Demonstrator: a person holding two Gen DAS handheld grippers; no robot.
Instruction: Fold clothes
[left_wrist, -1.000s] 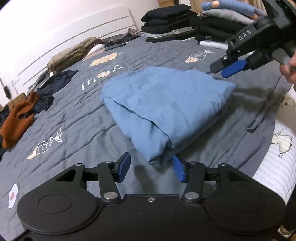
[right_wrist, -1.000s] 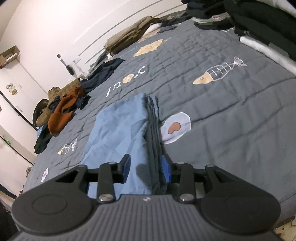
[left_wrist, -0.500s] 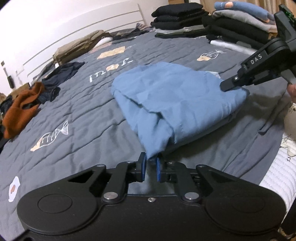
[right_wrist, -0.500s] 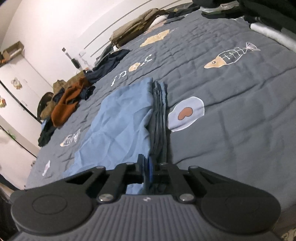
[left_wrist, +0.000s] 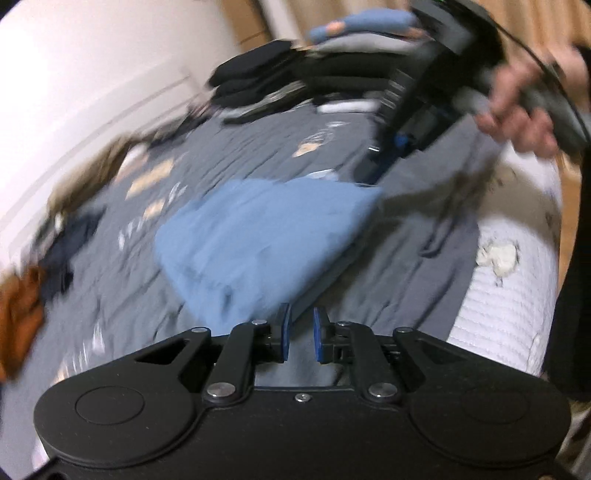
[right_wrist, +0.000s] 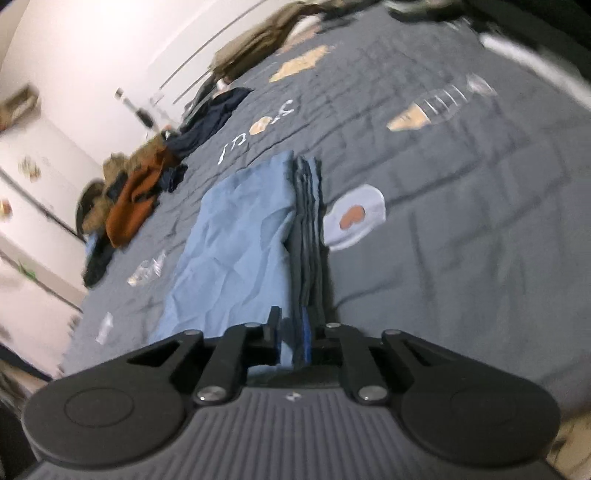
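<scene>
**Blue garment pinched at two ends**

The folded blue garment (left_wrist: 258, 236) lies on the grey quilt (right_wrist: 461, 221), stretching forward and to the left from the left gripper (left_wrist: 299, 334). That claw's blue pads stand a narrow gap apart, with the garment's near corner just at their tips — the blur keeps me from telling whether cloth is actually caught. The right gripper (right_wrist: 291, 339) is pressed onto the garment's near edge, with blue fabric between its pads. From this claw the garment's long axis runs straight ahead, its stacked fold edge just right of centre. Both claws sit at opposite ends, so either is equally near. Judging from this, the bundle is ready to be lifted or moved — toward the stacked clothes (left_wrist: 295, 81) far ahead of the left claw, perhaps.
</scene>
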